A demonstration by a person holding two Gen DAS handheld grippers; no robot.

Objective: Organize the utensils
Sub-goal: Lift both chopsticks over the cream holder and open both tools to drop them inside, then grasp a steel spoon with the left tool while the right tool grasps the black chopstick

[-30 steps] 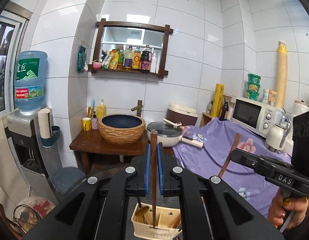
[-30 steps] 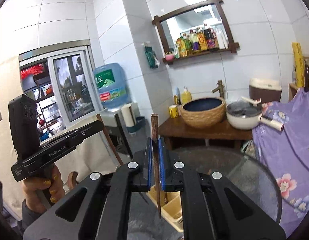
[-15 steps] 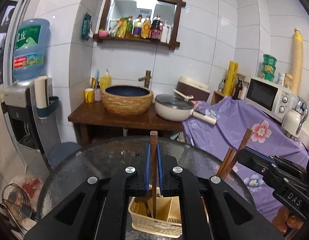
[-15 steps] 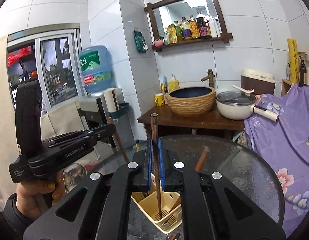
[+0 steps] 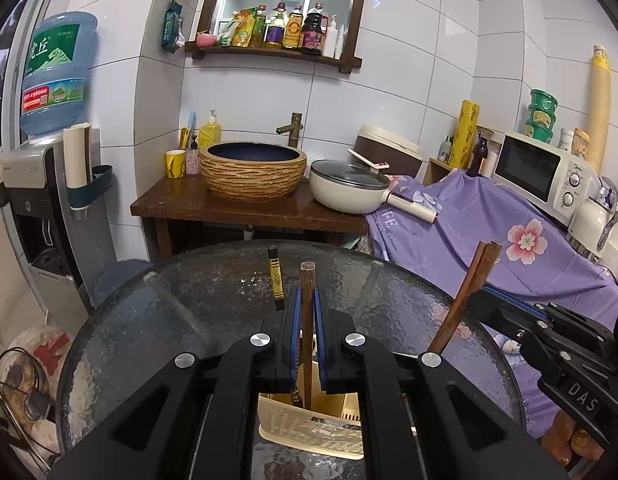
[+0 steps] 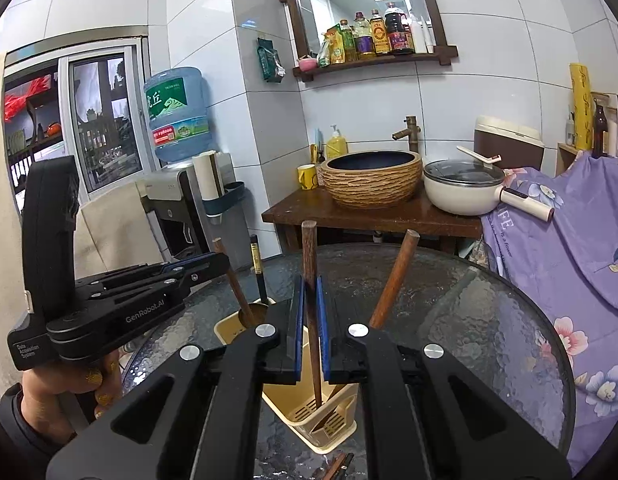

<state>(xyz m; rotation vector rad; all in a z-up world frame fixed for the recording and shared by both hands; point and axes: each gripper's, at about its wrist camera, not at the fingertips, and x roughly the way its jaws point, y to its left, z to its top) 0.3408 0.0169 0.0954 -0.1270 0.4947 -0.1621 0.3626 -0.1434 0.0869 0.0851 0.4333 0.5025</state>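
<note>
A: Looking along the left gripper (image 5: 308,296): clamped tight on a wooden chopstick (image 5: 308,276), with both blue pads (image 5: 295,320) pressed flat against its sides. Held upright, and dipping at the lower end into the cream basket (image 5: 309,436) directly below.

B: And on the right?

A: Much the same. Gripping a second wooden chopstick (image 6: 309,248) between the closed pads of the right gripper (image 6: 310,292), tilted slightly, with the tip down inside the slotted compartment at the basket's near end.

B: Standing where, that basket?

A: On the round glass table (image 5: 169,300), close to both cameras. Already holding a black chopstick with gold bands (image 5: 275,276), upright just left of the left gripper's stick, plus a thicker wooden handle (image 6: 395,280) leaning out to the right. Something brown and rounded in the far compartment too, possibly a spoon bowl; hard to tell.

B: Anything loose on the glass?

A: Lying just in front of the basket's near end: a couple of thin dark sticks (image 6: 339,466), cut off by the bottom edge. Cannot tell whether chopsticks.

B: Touching or apart, the two grippers?

A: Apart, coming at the basket from opposite sides. Wrapped round the left gripper's handle, a hand (image 6: 69,384) with yellow-painted nails.
</note>
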